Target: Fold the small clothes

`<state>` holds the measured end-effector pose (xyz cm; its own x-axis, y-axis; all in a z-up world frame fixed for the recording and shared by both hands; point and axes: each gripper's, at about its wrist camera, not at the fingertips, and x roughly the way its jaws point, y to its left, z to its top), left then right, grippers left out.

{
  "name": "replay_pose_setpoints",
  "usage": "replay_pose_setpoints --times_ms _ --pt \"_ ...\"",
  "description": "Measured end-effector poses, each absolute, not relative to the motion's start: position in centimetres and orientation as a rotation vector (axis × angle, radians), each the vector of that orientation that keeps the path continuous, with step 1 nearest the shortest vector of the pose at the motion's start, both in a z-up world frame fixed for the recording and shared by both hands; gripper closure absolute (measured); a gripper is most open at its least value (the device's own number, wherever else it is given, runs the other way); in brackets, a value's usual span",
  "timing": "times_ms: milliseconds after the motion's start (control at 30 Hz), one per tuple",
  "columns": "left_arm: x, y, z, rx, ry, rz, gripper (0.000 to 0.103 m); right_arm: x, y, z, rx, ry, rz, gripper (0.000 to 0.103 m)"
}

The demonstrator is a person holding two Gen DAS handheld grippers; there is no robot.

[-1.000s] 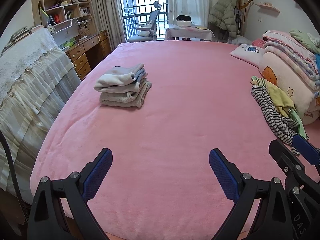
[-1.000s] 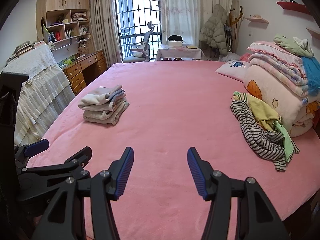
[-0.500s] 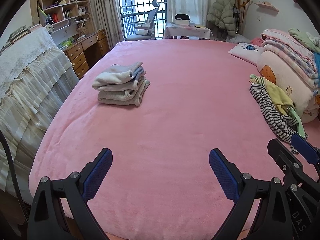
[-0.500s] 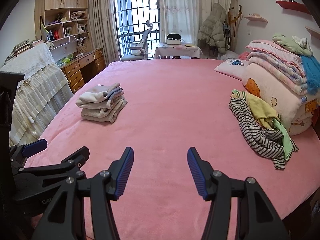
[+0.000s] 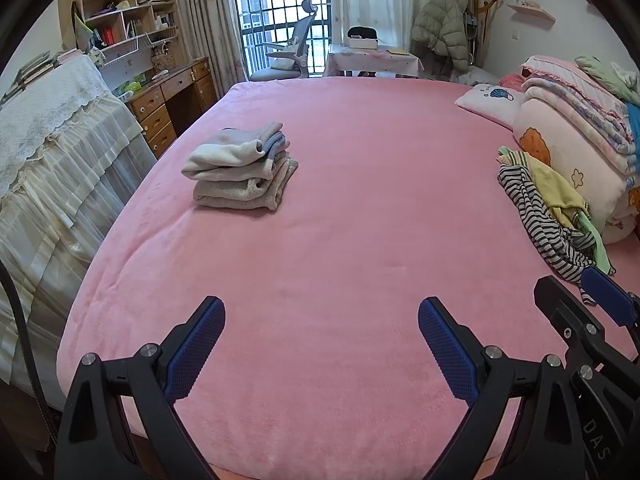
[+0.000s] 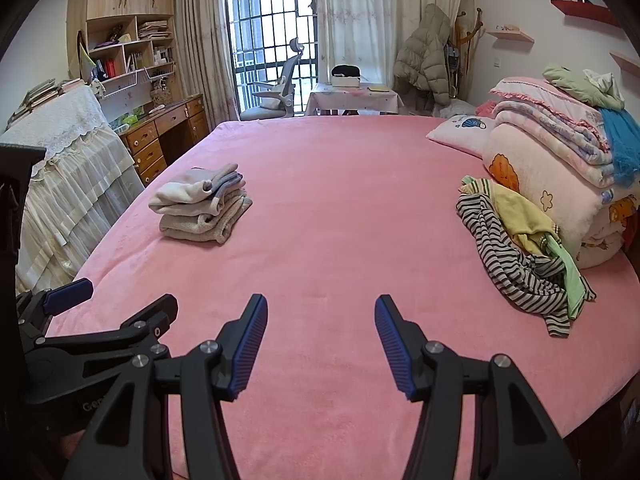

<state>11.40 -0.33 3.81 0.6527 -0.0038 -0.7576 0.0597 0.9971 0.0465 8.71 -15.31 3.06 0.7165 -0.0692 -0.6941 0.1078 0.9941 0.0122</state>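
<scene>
A stack of folded beige and grey small clothes (image 5: pixel 240 168) lies on the left part of the pink bed (image 5: pixel 360 220); it also shows in the right wrist view (image 6: pixel 200 208). A loose heap of unfolded clothes, a striped one (image 5: pixel 536 220) and a yellow one (image 5: pixel 556 184), lies at the right; the heap shows in the right wrist view too (image 6: pixel 516 256). My left gripper (image 5: pixel 320 336) is open and empty above the bed's near edge. My right gripper (image 6: pixel 320 336) is open and empty beside it.
Folded quilts (image 6: pixel 560 160) and a pillow (image 6: pixel 460 132) are piled at the bed's right side. A lace-covered piece of furniture (image 5: pixel 48 152) and a wooden desk (image 5: pixel 172 96) stand left of the bed. A chair and small table stand by the window.
Both grippers have drawn back and down slightly toward the bed's near edge, so the view has shifted a little. Both stay open and empty. The clothes have not moved.
</scene>
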Motion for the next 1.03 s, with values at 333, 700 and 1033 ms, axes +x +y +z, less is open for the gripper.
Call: replay_pose_setpoints --times_ms 333,700,1033 --pt "11.3 -0.4 3.5 0.070 0.859 -0.050 0.006 8.7 -15.9 2.7 0.048 0.765 -0.106 0.047" --pt "11.7 0.1 2.6 0.061 0.884 -0.072 0.006 8.7 -17.2 2.5 0.042 0.775 -0.115 0.047" --pt "11.8 1.1 2.2 0.051 0.902 -0.082 0.006 8.7 -16.9 2.3 0.040 0.781 -0.118 0.047"
